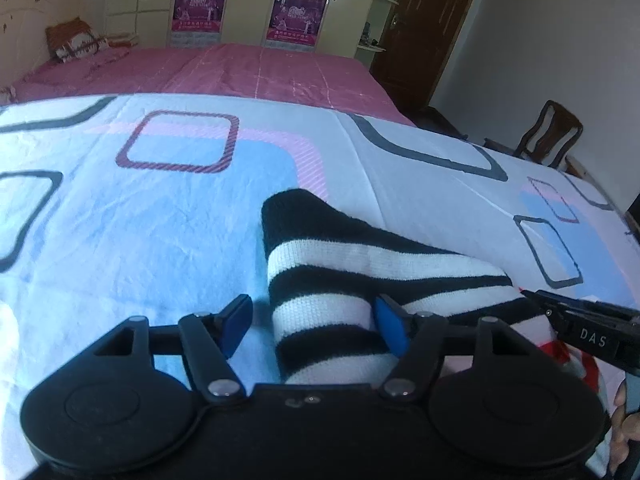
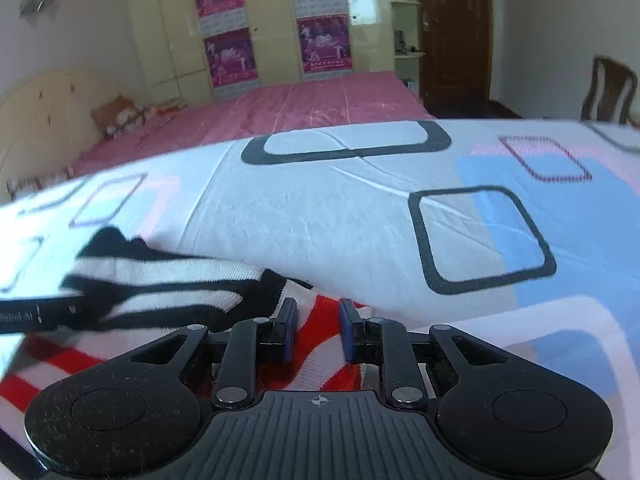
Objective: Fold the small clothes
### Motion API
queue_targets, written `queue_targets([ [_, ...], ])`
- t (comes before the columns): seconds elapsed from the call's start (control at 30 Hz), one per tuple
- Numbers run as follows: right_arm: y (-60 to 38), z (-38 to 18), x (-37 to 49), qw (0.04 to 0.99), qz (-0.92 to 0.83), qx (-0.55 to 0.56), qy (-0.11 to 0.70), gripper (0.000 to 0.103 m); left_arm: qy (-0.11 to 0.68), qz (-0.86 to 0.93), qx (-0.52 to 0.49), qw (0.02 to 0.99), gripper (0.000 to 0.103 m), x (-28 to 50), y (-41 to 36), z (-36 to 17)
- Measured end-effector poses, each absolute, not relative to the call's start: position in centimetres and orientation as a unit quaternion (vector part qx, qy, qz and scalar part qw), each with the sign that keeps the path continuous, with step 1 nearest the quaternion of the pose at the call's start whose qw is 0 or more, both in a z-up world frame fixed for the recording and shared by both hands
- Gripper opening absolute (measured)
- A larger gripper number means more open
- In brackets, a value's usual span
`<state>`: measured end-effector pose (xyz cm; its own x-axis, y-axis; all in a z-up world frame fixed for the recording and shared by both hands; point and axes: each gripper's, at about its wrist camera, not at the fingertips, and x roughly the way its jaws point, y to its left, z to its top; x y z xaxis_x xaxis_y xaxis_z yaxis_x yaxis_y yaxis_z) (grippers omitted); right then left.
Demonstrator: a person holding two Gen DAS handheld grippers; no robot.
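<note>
Both claws stand apart: left gripper [image 1: 316, 322] straddles the soft, light striped knit garment [image 1: 340, 264]; right gripper [image 2: 318, 334] just above its red edge; pinch there.

A home bedroom: pink-covered bed [image 1: 240, 72], cream wardrobe [image 2: 172, 32], wooden door [image 2: 456, 32], chair [image 1: 548, 132].

Black grippers, left [image 1: 314, 326] and right [image 2: 318, 330], silver screws, blue-padded fingers [image 1: 390, 326].

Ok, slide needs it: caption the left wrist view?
Left gripper open around a black-and-white striped sock on a patterned sheet.
</note>
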<state>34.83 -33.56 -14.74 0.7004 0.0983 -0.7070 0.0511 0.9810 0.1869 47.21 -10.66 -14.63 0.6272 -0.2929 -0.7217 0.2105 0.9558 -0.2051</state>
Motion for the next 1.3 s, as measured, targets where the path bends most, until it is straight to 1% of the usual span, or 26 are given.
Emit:
queue_targets([
  [0.27,-33.7,-14.1,35.0,0.914,0.022,0.093,0.395,0.022,0.407,-0.129,-0.041,0.904,0.068,46.3,-10.4,-13.3],
  [0.3,-33.8,-14.0,34.9,0.914,0.022,0.095,0.395,0.022,0.406,-0.128,-0.038,0.904,0.067,46.2,-10.3,-13.1],
  [0.5,-34.1,-11.6,33.4,0.923,0.035,0.112,0.367,0.022,0.392,-0.141,-0.028,0.909,0.066,44.2,-10.2,-11.3],
  [0.73,-32.4,-9.3,29.8,0.929,0.080,0.081,0.351,0.022,0.375,-0.170,-0.016,0.911,0.065,40.5,-10.4,-9.6],
  [0.93,-31.2,-10.1,26.2,0.924,0.098,0.067,0.365,0.022,0.379,-0.172,-0.017,0.909,0.064,37.2,-9.8,-10.3],
  [0.97,-31.1,-10.4,25.8,0.923,0.097,0.063,0.368,0.022,0.376,-0.170,-0.014,0.911,0.066,36.9,-9.8,-10.6],
  [1.17,-30.6,-12.6,26.1,0.921,0.072,0.023,0.383,0.022,0.372,-0.168,-0.016,0.913,0.067,36.8,-9.8,-12.2],
  [1.3,-30.5,-12.6,26.2,0.919,0.071,0.022,0.387,0.022,0.375,-0.162,-0.026,0.913,0.067,36.5,-9.4,-11.8],
])
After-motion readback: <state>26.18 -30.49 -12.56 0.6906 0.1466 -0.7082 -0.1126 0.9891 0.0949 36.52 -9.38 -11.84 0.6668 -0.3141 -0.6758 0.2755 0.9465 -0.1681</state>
